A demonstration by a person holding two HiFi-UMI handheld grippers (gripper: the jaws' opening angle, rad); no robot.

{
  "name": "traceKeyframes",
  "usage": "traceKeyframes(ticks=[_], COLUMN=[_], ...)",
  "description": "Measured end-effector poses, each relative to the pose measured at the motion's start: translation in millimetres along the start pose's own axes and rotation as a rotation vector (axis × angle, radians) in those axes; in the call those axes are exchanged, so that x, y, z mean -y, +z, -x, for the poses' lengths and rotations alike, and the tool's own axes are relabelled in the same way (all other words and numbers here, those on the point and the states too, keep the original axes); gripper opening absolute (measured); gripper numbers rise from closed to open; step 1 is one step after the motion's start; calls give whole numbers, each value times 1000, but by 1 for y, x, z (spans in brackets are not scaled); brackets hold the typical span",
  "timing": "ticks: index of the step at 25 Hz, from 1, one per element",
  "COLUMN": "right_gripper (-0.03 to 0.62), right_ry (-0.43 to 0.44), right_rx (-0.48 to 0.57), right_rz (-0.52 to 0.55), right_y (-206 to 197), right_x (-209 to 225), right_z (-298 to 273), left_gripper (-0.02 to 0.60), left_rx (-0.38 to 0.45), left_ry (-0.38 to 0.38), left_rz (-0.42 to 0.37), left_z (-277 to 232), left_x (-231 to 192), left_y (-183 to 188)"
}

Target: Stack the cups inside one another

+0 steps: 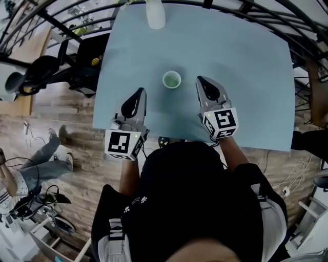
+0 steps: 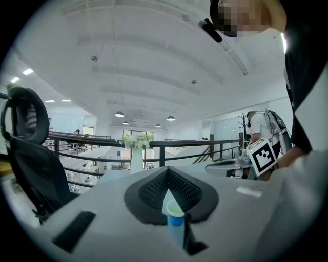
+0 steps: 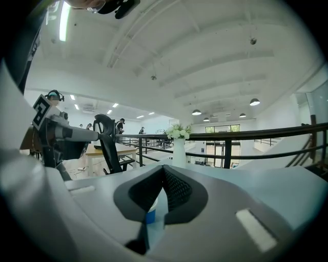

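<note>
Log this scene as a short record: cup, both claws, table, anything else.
cup: one cup, upright, mid-table, green inside; whether others are nested in it cannot be told
left claw: shut, empty, left of the cup, apart from it
right claw: shut, empty, right of the cup, apart from it
table: pale blue top
vase: white, at the far edge

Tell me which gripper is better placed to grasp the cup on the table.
Left, probably. The cup stands ahead of the left gripper, nearly in line with its shut jaws; the right gripper is nearer but alongside it. Both must open first.
</note>
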State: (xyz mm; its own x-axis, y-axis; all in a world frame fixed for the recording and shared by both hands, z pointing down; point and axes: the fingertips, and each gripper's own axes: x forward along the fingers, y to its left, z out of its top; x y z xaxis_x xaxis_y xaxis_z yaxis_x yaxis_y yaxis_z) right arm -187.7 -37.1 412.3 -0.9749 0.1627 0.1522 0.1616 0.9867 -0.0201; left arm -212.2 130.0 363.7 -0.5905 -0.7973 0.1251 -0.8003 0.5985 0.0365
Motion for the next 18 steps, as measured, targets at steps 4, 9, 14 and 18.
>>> traceKeyframes(ticks=[4, 9, 14, 18], right_gripper=[9, 9, 9, 9], right_ry=[17, 26, 21, 22], right_rx=[-2, -16, -11, -14], right_rz=[-15, -28, -47, -42], right_y=[2, -1, 1, 0], right_x=[-3, -4, -3, -3], right_z=[1, 0, 1, 2], left_gripper=[-8, -8, -8, -8], left_rx=[-6, -7, -8, -7], left_ry=[8, 11, 9, 9], left_rz=[1, 0, 0, 0], left_z=[3, 5, 5, 5], left_x=[0, 0, 0, 1], left_y=[0, -2, -2, -3])
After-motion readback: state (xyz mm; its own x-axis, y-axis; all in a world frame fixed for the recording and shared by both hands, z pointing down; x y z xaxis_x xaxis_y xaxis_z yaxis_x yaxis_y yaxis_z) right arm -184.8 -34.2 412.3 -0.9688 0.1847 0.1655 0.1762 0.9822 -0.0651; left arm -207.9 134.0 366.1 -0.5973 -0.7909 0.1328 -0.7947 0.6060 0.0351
